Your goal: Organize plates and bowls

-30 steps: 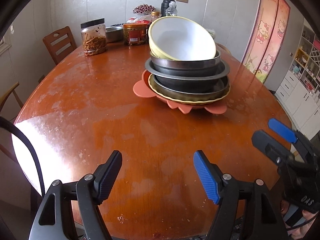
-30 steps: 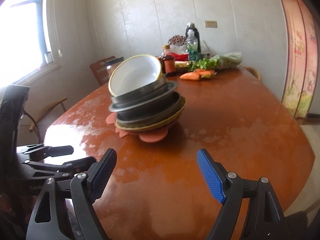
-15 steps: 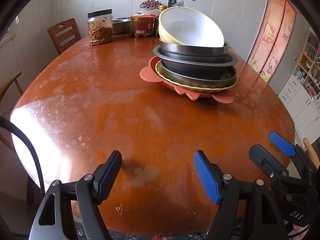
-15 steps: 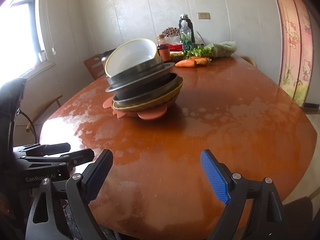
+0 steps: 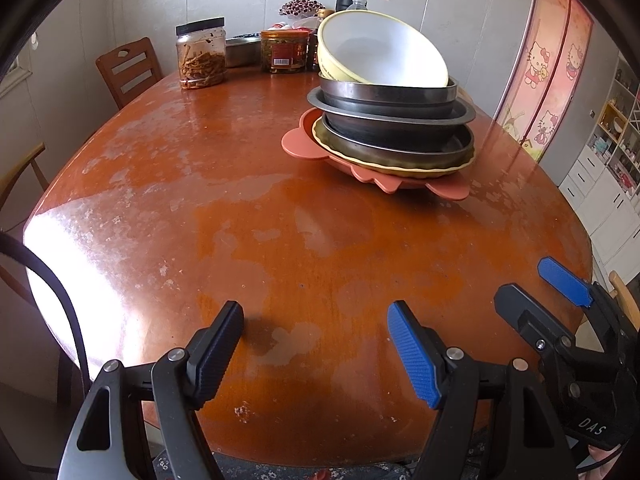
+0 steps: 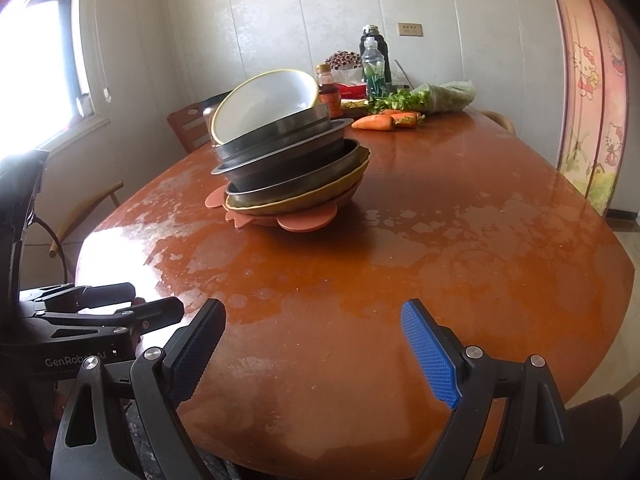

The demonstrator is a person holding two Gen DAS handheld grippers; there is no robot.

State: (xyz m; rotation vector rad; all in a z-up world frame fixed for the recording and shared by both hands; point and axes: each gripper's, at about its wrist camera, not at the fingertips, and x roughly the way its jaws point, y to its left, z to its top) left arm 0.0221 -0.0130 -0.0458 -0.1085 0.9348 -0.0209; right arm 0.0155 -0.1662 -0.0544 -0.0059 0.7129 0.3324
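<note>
A stack of dishes stands on the brown table (image 5: 240, 220). A white bowl with a yellow outside (image 5: 384, 54) lies tilted on top. Below it come dark metal bowls (image 5: 390, 98), an olive dish and a terracotta scalloped plate (image 5: 298, 142). My left gripper (image 5: 316, 320) hangs open over the table's near edge with nothing between its fingers. My right gripper (image 5: 532, 284) is to its right, also open and empty. In the right wrist view the white bowl (image 6: 268, 100) tops the pile well ahead of my right gripper (image 6: 312, 316), and the left gripper (image 6: 148, 298) sits at the lower left.
Two jars (image 5: 201, 54) and a metal basin stand at the table's far side, with a wooden chair (image 5: 128, 66) behind. Carrots (image 6: 374, 122), bagged greens (image 6: 436, 98) and bottles (image 6: 374, 66) lie beyond the stack. A pink curtain hangs at the right.
Both views have shifted a little, and more of the table's near edge shows. The right gripper's jaws stand slightly wider. The stack has not moved.
</note>
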